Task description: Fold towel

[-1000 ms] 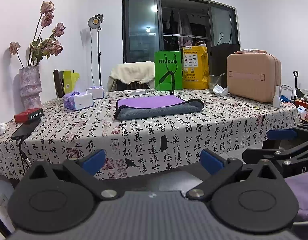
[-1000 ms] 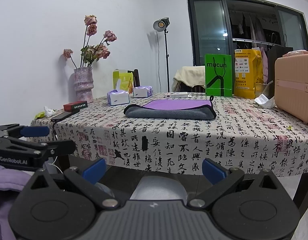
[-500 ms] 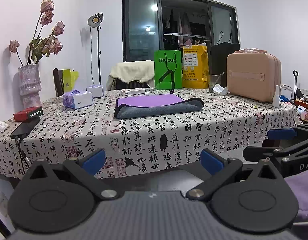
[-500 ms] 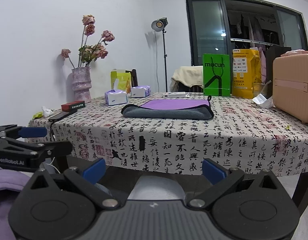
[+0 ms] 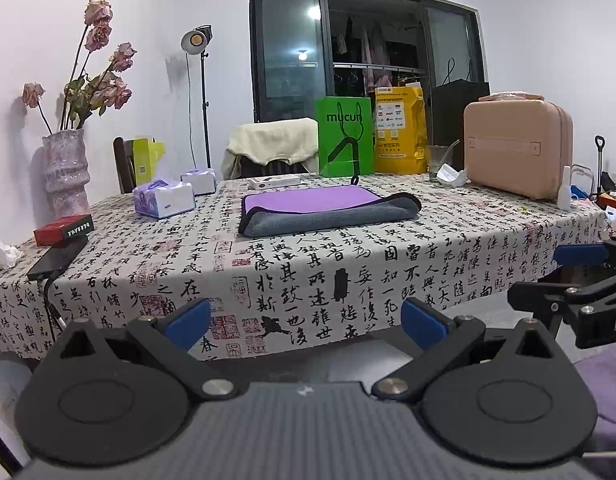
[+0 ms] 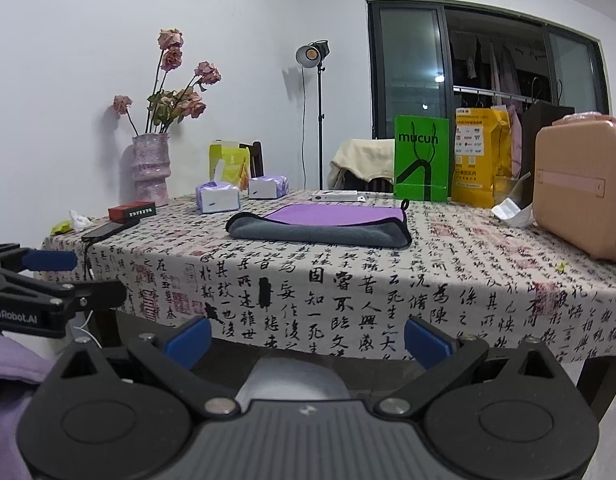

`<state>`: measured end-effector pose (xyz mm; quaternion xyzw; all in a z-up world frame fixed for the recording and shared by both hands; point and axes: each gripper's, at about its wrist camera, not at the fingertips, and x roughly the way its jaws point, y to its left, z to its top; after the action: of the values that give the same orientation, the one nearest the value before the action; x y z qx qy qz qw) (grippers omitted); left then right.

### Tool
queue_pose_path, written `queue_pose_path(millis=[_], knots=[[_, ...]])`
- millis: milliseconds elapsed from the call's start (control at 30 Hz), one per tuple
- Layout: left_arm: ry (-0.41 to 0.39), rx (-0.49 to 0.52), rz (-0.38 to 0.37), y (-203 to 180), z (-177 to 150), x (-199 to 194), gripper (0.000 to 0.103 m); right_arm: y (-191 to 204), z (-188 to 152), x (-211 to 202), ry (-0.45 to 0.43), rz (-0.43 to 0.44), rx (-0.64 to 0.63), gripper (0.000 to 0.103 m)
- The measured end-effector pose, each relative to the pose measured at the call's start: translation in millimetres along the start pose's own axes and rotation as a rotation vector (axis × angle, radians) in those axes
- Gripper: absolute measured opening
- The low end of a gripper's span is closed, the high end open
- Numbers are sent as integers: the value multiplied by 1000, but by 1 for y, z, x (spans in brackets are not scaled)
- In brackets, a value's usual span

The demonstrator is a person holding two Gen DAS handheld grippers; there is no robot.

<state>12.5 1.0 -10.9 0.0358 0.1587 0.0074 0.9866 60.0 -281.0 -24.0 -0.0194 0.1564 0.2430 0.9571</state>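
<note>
- The towel [image 5: 328, 210] lies near the middle of the table [image 5: 348, 264], on the patterned cloth — purple face up, grey side showing along the near edge.
- That near edge is a thick, rounded grey roll with black binding, so the towel looks folded over at least once already; how many layers it has cannot be told from here.
- Whether one more fold is wanted is a judgement call — it reads as a tidy flat rectangle, so the task is either close to done or finished.
- Nothing rests on the towel; the tissue packs [image 5: 164, 199] and green bag [image 5: 345, 136] stand apart from it.
- Left hand-held gripper [image 5: 306, 320]: fingers spread wide, nothing between the blue pads, touching nothing. It hangs off the near edge of the table, below the tabletop and well apart from the towel.
- Right hand-held gripper [image 6: 306, 338]: likewise spread wide and empty, also short of the table and level with the hanging cloth.
- The two sit side by side, each visible at the edge of the other's view.
- Any further fold would call for both to go up and forward over the table first.
</note>
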Motion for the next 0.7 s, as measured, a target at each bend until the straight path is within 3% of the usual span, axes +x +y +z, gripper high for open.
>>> queue_pose_path(millis=[367,700], knots=[[12,6,41,15,8,24,103,-12,1,13,3,-31,-16,103],[30,32,74,26,21,62,103,-40,5,48,32,-54,5,103]])
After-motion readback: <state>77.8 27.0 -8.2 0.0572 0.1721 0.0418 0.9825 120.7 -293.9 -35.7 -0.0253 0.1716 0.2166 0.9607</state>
